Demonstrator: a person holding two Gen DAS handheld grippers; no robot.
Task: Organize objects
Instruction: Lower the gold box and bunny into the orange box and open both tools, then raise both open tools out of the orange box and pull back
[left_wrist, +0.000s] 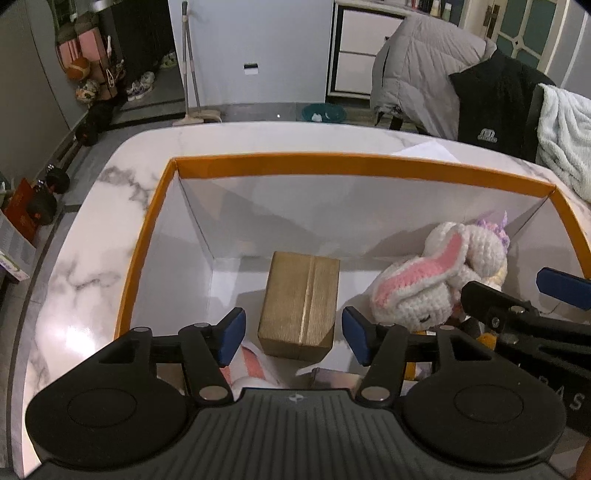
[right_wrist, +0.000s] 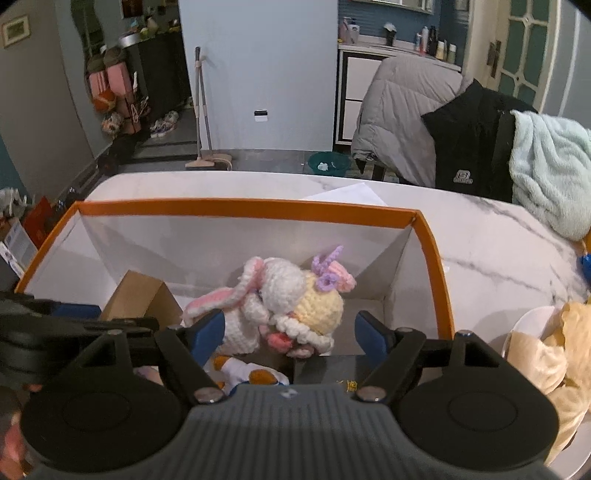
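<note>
An orange-rimmed white box (left_wrist: 332, 164) (right_wrist: 236, 205) stands on the marble table. In it lie a gold-brown carton (left_wrist: 300, 303) (right_wrist: 136, 298), a white and pink crochet bunny (left_wrist: 424, 284) (right_wrist: 251, 295) and a yellow crochet doll with a purple bow (right_wrist: 321, 302). My left gripper (left_wrist: 293, 330) is open above the box's near side, with the carton just beyond its fingertips. My right gripper (right_wrist: 290, 330) is open above the box, its fingers either side of the crochet toys, holding nothing. The right gripper also shows in the left wrist view (left_wrist: 517, 295).
A beige plush toy (right_wrist: 546, 354) lies on a white plate (right_wrist: 524, 325) right of the box. A white paper (right_wrist: 351, 194) lies behind the box. Chairs draped with a grey jacket (right_wrist: 399, 118), a black garment and a pale blanket (right_wrist: 546, 166) stand at the far right edge.
</note>
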